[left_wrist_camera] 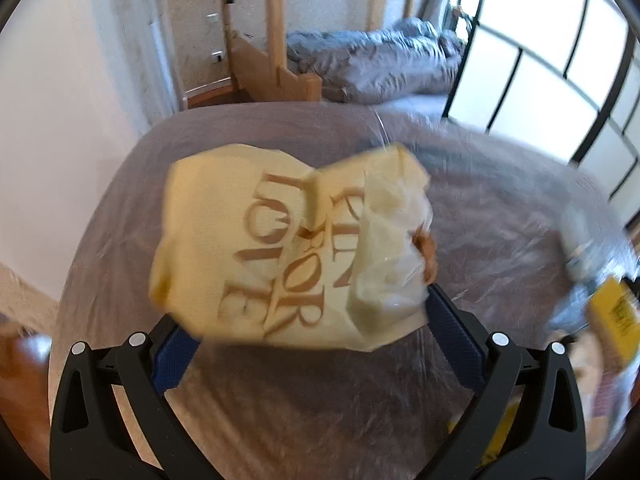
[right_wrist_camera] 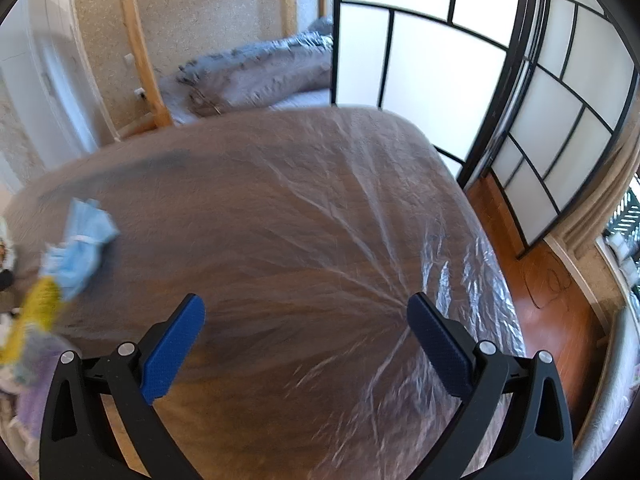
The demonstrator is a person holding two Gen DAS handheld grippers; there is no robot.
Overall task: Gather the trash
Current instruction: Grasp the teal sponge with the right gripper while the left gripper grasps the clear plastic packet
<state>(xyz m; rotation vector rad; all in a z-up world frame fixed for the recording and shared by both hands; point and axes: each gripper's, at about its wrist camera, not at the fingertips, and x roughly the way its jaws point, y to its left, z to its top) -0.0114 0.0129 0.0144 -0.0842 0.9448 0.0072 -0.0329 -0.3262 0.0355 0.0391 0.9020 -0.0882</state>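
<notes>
The left gripper (left_wrist_camera: pixel 304 316) has its fingers clenched on a crumpled cream paper bag (left_wrist_camera: pixel 280 248) printed with brown lettering, a clear plastic film bunched over its right side. The bag is lifted clear of the plastic-covered surface (left_wrist_camera: pixel 280 400), and the blur in the left wrist view suggests it is in motion. This looks like the carry step: one piece of trash is picked up and on its way to wherever the rubbish is being gathered. No bin or bag for it shows in either view, so the destination cannot be told.

The right gripper (right_wrist_camera: pixel 306 316) hovers over a bare stretch of the same surface (right_wrist_camera: pixel 320 200) with its fingers released, wide apart and grasping nothing.

More trash remains. In the right wrist view a crumpled blue face mask (right_wrist_camera: pixel 86 246) lies near the left edge, with a yellow wrapper (right_wrist_camera: pixel 38 312) just beside it. In the left wrist view a clear plastic bottle (left_wrist_camera: pixel 580 240) and a yellow package (left_wrist_camera: pixel 618 316) lie at the far right.

The next move probably calls for depositing the bag, while the free right gripper swings left toward the mask and closes low on its thin, soft folds.
</notes>
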